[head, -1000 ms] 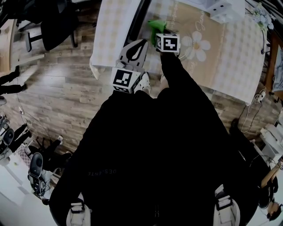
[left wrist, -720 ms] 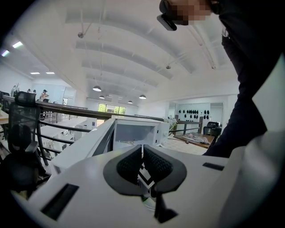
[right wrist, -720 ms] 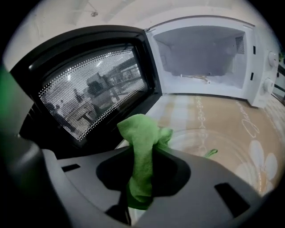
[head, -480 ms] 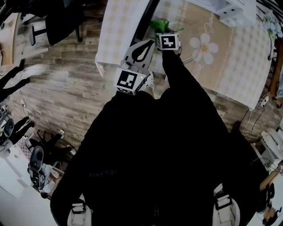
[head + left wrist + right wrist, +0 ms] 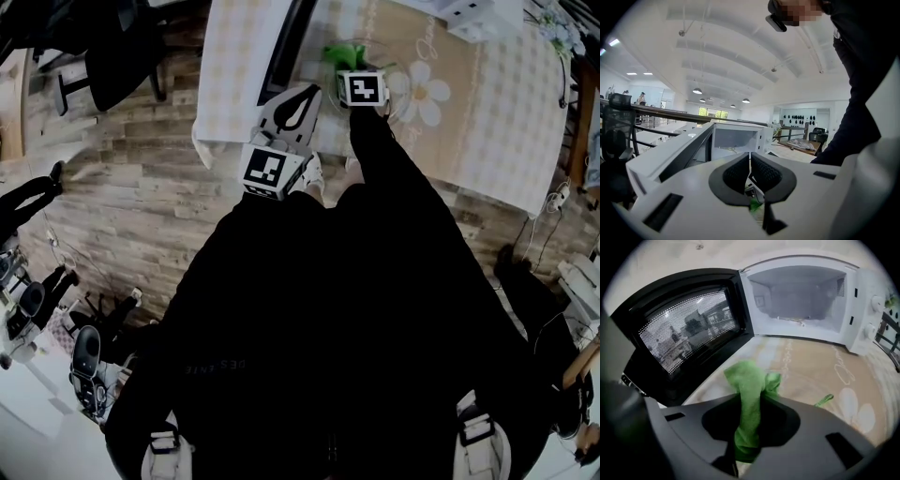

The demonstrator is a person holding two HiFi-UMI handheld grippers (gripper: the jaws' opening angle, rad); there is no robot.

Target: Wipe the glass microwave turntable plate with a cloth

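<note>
My right gripper (image 5: 349,69) is shut on a green cloth (image 5: 339,53), which bunches out between its jaws (image 5: 749,404) and hangs over the patterned table. The cloth (image 5: 748,380) sits at the near left rim of the glass turntable plate (image 5: 399,81), which shows only as a faint clear circle on the table. My left gripper (image 5: 302,92) reaches to that plate's left edge. In the left gripper view its jaws (image 5: 750,172) stand nearly together on a thin clear rim, with a bit of green below them.
A white microwave (image 5: 806,296) stands open and empty at the back of the table, its dark door (image 5: 689,329) swung out to the left. A beige flowered tablecloth (image 5: 487,122) covers the table. Wooden floor (image 5: 122,178) and chairs lie to the left.
The right gripper and its green cloth have shifted a little to the right over the plate. The left gripper has stayed about where it was.
</note>
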